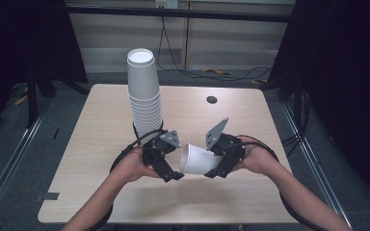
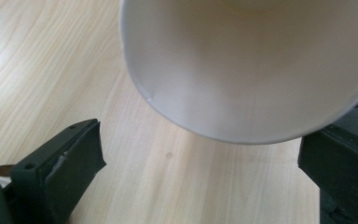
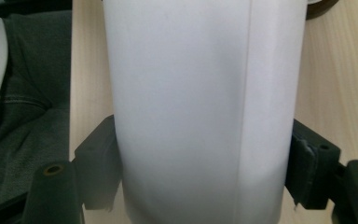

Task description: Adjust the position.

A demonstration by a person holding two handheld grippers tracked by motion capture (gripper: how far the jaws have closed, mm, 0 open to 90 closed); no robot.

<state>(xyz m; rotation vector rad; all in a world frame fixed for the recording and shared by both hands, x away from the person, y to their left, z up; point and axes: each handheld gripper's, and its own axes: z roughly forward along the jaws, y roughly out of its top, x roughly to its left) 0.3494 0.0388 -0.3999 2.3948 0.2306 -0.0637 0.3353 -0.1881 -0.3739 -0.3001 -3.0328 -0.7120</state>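
Now midway through a hand-over, judging by the layout: single paper cup (image 1: 200, 160) lying on its side above the counter (image 1: 101, 192) near the front edge, clamped around its narrow end by the right claw (image 1: 217, 169), both jaws pressed against the cup's wall in the right gripper view (image 3: 205, 112). Left claw (image 1: 171, 173) spread wide with nothing between the pads, standing just beside the cup's open mouth; rim and white inside of the cup looming close ahead in the left gripper view (image 2: 256, 70), bare wood below, jaws well clear on either side. Tall stack of nested cups (image 1: 144, 94) upright toward the rear left of the counter, just behind the left hand (image 1: 135, 166). Done so far, as it appears: one cup apart from the stack and secured on the right. Left to do, probably: setting this cup down somewhere on the open wood, then the many cups remaining in the stack.
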